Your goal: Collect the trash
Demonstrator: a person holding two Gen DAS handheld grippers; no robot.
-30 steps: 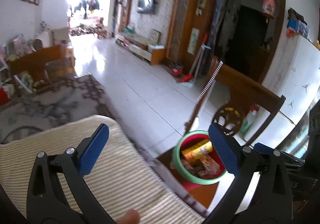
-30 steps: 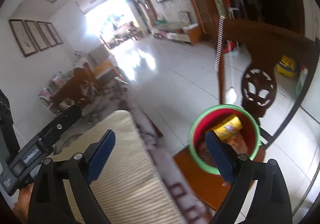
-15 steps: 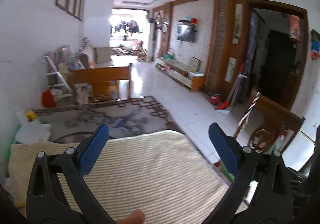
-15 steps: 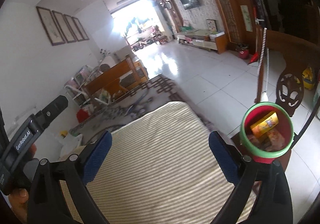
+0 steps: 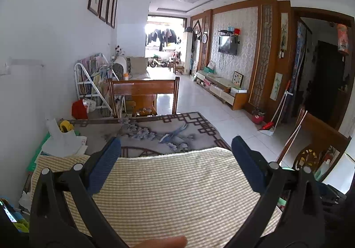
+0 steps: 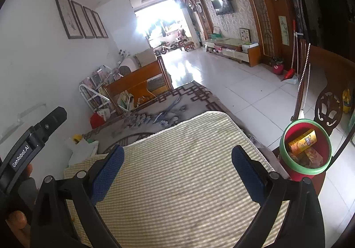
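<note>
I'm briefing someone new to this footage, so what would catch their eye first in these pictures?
First, the red bin with a green rim, holding a yellow snack packet, right of the striped beige-and-green mat. That mat fills the foreground between the open blue-padded fingers of the right gripper and left gripper. Beyond it lies a grey floral rug.

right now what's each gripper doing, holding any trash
Left gripper: open, holding nothing, over the striped mat.
Right gripper: open, holding nothing, over the same mat, left of the red bin.
</note>
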